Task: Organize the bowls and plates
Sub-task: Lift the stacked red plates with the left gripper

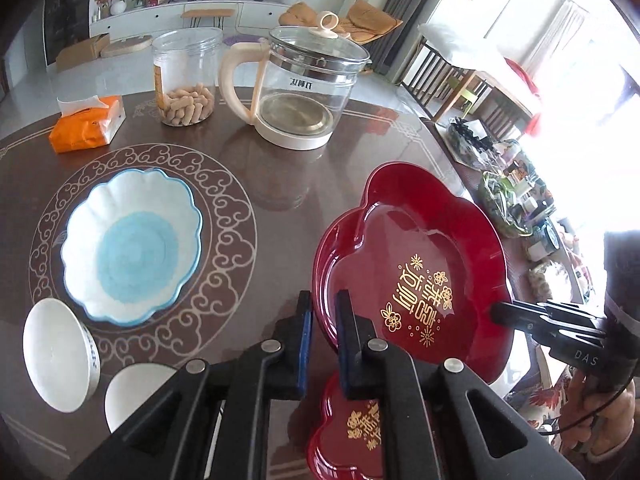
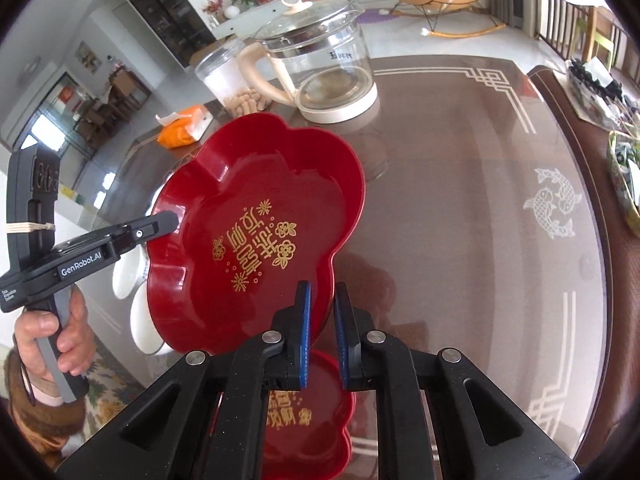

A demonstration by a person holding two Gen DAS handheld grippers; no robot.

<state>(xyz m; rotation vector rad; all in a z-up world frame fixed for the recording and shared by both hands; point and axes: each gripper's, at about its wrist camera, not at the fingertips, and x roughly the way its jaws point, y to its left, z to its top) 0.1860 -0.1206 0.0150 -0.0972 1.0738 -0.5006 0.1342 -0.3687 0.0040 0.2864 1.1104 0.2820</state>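
Observation:
A red flower-shaped plate (image 1: 412, 268) with gold lettering is held tilted above the table; it also shows in the right wrist view (image 2: 256, 232). My left gripper (image 1: 322, 304) is shut on its left rim. My right gripper (image 2: 320, 300) is shut on its right rim, and its tip (image 1: 500, 312) shows in the left wrist view. A second red plate (image 1: 352, 436) lies on the table below it (image 2: 316, 412). A blue and white scalloped bowl (image 1: 132, 244) sits at the left. Two white bowls (image 1: 60, 354) (image 1: 136, 392) sit near the front left edge.
A glass kettle (image 1: 300, 88) with a cream handle, a clear jar of peanuts (image 1: 186, 76) and an orange tissue pack (image 1: 88, 124) stand at the back of the round brown table (image 1: 272, 200). A cluttered side table (image 1: 516, 192) stands to the right.

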